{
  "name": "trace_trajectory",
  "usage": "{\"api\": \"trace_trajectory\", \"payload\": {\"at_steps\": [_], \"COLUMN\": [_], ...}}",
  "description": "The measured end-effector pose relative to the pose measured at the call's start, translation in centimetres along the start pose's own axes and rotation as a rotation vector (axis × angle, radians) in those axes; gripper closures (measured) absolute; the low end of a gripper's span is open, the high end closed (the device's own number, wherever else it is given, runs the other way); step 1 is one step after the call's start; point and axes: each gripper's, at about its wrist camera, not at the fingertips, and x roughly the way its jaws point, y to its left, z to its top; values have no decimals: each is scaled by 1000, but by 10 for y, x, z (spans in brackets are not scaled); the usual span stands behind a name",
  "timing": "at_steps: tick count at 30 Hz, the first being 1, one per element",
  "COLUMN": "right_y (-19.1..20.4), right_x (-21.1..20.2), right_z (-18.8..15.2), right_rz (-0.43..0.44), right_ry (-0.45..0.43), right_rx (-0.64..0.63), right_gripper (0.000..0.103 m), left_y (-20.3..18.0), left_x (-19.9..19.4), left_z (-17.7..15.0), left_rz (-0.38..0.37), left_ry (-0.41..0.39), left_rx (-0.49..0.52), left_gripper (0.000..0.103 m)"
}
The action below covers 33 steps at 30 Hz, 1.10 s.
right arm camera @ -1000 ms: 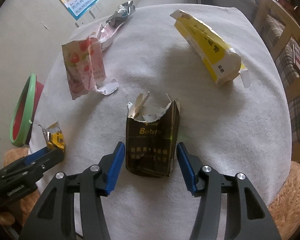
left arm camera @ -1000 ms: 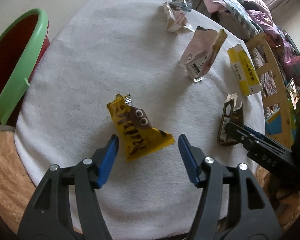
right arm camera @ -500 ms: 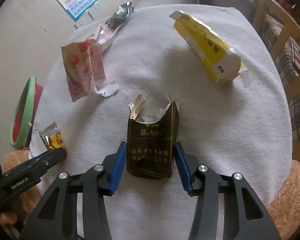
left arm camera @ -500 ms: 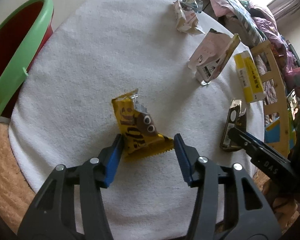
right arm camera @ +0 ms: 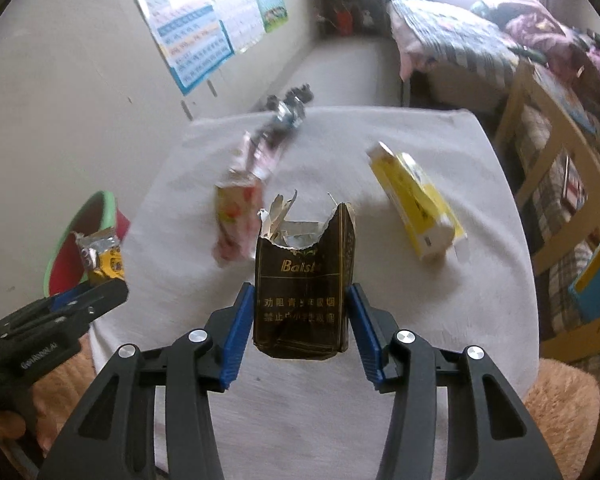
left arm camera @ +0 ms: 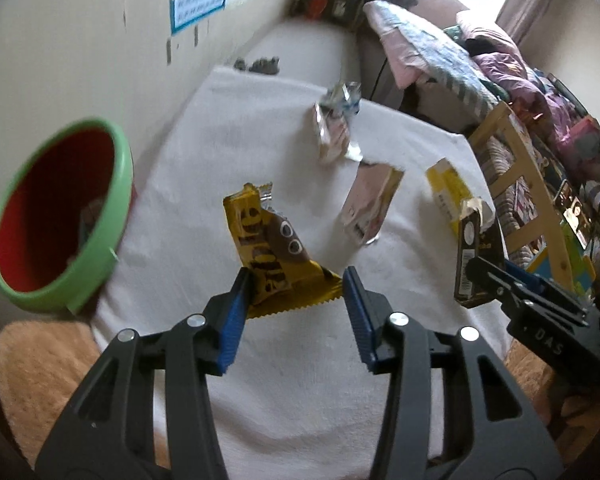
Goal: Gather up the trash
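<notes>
My left gripper [left arm camera: 296,280] has its blue pads on the lower end of a yellow candy wrapper [left arm camera: 268,240] and its jaws are closing on it. The wrapper hangs above the white-clothed table [left arm camera: 236,128]. My right gripper [right arm camera: 300,296] is shut on a torn dark brown cigarette pack [right arm camera: 304,264], also raised off the cloth. In the left wrist view, the pack [left arm camera: 470,256] shows at the right edge. A red bin with a green rim [left arm camera: 120,184] stands low beside the table, left of the left gripper.
On the cloth lie a pink carton [left arm camera: 370,200], a yellow box [right arm camera: 416,204] and a crumpled foil wrapper [left arm camera: 336,120]. A wooden chair frame [left arm camera: 532,200] and a bed with bedding stand to the right. A wall with posters runs along the left.
Both grippers have closed on their items and risen. The yellow wrapper and the dark pack have left the cloth, and both views now tilt up to show more of the room.
</notes>
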Motion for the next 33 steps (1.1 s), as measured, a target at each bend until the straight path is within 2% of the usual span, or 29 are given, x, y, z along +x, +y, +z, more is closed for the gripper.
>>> {"api": "trace_trajectory", "payload": {"at_steps": [4,10,33], "right_y": [15,33,114], "right_x": [-16,-30,-31], "right_z": [6,15,36], "right_rz": [24,46,139], "right_ry": [-38,-79,-96], "right_rx": [-29,-67,-230], "right_gripper": [56,56,56], "left_y": [-5,-3,75], "left_x": [-9,-12,-44], "left_z": [3,7,11], "left_rz": [5,9,114], "left_ry": [-29,-46,-136], "left_rx": [29,15,-132], "left_gripper": [58,58,58]}}
